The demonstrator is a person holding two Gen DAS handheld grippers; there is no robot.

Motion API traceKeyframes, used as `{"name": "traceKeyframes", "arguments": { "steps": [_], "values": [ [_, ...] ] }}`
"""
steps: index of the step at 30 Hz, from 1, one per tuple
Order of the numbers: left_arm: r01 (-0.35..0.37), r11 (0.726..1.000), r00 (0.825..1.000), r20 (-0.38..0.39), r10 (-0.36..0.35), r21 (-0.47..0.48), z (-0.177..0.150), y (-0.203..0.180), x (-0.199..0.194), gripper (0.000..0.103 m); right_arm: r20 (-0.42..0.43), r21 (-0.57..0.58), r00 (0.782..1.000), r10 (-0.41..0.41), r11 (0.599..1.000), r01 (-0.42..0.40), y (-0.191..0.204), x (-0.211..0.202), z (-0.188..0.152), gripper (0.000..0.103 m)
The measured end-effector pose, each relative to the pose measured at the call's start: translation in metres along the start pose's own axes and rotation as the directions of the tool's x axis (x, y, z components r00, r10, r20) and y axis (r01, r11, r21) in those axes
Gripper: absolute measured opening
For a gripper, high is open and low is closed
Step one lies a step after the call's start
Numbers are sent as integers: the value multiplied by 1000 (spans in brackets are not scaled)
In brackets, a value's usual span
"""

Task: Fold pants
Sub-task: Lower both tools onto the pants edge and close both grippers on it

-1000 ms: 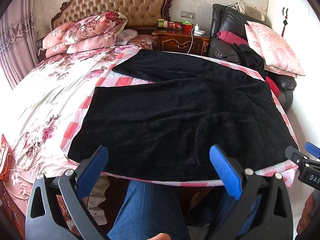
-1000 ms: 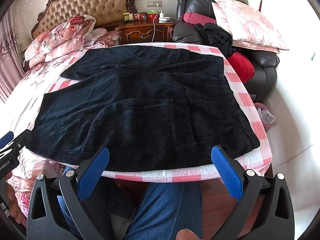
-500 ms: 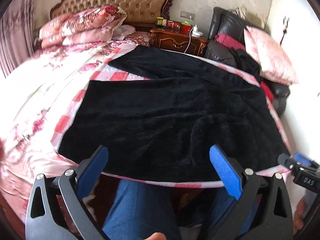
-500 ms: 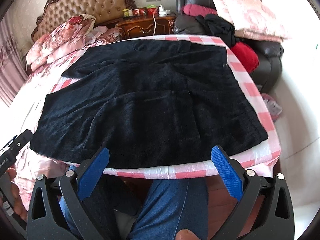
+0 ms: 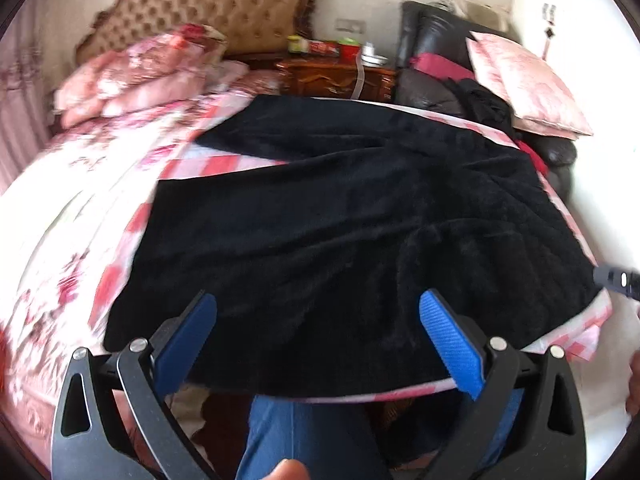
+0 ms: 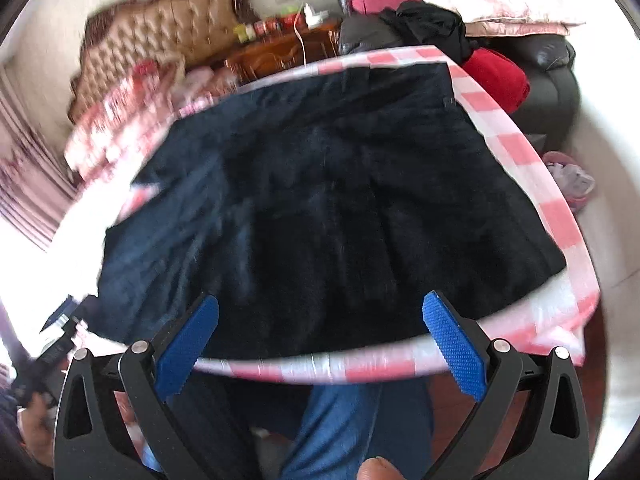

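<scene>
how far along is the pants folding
Done: the black pants lie spread flat on the pink checked cloth. In hand: nothing; the left gripper and right gripper are both open at the near edge. Left: every fold.

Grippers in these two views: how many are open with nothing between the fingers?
2. The left gripper is open above the black pants; the right gripper is open over their near edge.

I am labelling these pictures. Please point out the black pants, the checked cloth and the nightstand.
black pants [image 5: 340, 240], left wrist view, middle of fabric
checked cloth [image 6: 556, 216], right wrist view, right border
nightstand [image 5: 332, 78], left wrist view, front
</scene>
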State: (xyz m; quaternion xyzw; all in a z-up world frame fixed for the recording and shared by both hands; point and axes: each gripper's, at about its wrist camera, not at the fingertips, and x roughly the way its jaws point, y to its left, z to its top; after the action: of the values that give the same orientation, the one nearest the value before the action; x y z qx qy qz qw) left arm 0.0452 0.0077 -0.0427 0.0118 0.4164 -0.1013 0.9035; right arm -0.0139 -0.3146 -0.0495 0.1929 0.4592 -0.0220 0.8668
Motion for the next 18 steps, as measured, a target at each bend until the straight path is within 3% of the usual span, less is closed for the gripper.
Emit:
{"name": "traceKeyframes", "arguments": {
  "steps": [2, 4, 7, 9, 13, 18],
  "values": [
    [56, 998, 998, -34, -56, 2, 17, 8, 12, 102, 27, 0, 1000, 10, 1000, -10, -12, 3, 20, 99],
    [98, 995, 993, -65, -97, 4, 42, 20, 27, 102, -32, -10, 999, 15, 1000, -15, -27, 18, 47, 99],
    [84, 995, 994, -74, -80, 55, 91, 44, 57, 102, -67, 23, 997, 32, 999, -30, -53, 37, 87, 99],
    [80, 995, 993, -92, -74, 67, 128, 63, 84, 100, -114, 35, 993, -17, 999, 21, -74, 60, 122, 99],
    [164, 986, 971, -169, -167, -31, 209, 114, 154, 83, -176, 42, 981, -82, 995, 91, -110, 106, 183, 99],
    [114, 992, 965, -231, -124, -54, 297, 166, 253, 74, -215, 18, 971, -105, 994, 111, -140, 159, 247, 99]
  ]
}}
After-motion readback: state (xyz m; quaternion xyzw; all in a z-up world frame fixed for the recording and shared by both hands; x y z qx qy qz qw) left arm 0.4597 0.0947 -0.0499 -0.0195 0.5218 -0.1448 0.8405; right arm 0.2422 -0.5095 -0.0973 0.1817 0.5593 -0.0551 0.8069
